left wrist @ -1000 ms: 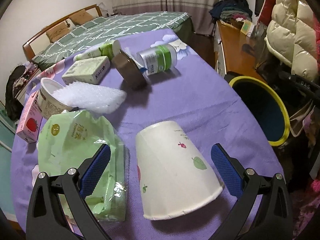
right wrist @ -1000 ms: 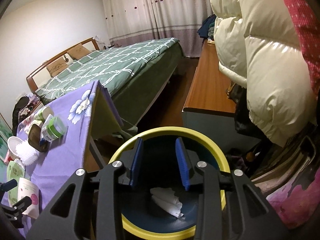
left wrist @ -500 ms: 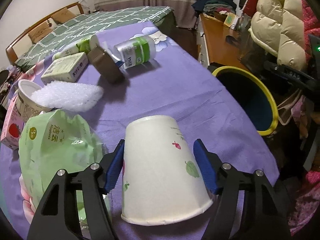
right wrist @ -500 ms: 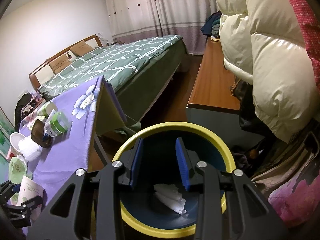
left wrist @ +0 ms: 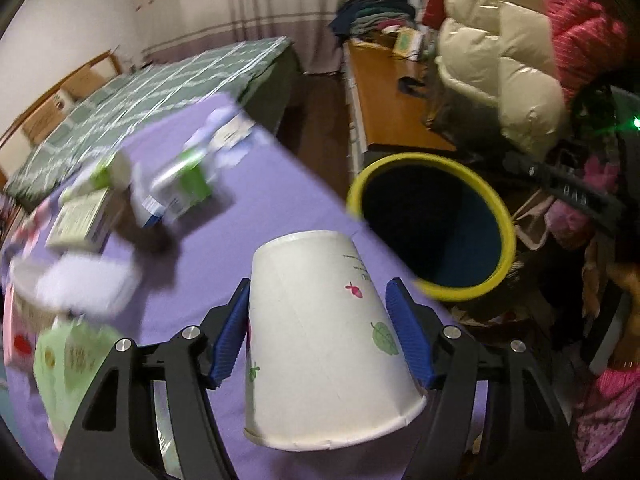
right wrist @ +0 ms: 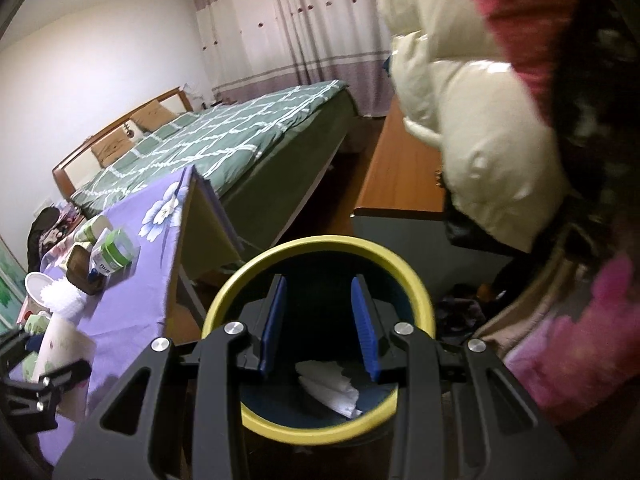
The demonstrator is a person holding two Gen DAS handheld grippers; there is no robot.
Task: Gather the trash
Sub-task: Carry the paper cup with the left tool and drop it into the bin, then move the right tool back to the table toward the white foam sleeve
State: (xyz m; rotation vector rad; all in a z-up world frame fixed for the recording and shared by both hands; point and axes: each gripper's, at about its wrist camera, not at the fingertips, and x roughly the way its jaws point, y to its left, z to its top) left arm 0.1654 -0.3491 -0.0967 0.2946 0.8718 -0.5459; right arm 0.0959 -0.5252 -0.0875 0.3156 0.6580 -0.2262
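My left gripper point(left wrist: 318, 334) is shut on an upside-down white paper cup point(left wrist: 324, 336) with small leaf prints, held above the purple table point(left wrist: 272, 208). The yellow-rimmed bin point(left wrist: 434, 226) stands off the table's right edge, just beyond the cup. My right gripper point(right wrist: 318, 322) is open and empty above the same bin point(right wrist: 320, 246), which holds crumpled white paper point(right wrist: 330, 386). The cup and left gripper point(right wrist: 44, 364) also show at the lower left of the right wrist view.
On the table lie a green packet point(left wrist: 76, 360), white foam point(left wrist: 86, 286), a bowl, cartons and a green-labelled jar point(left wrist: 180, 188). A bed point(right wrist: 224, 140), a wooden bench point(right wrist: 400, 176) and hanging padded coats point(right wrist: 480, 140) surround the bin.
My left gripper closed on the paper cup, lifted it and swung right toward the bin. My right gripper stayed open over the bin.
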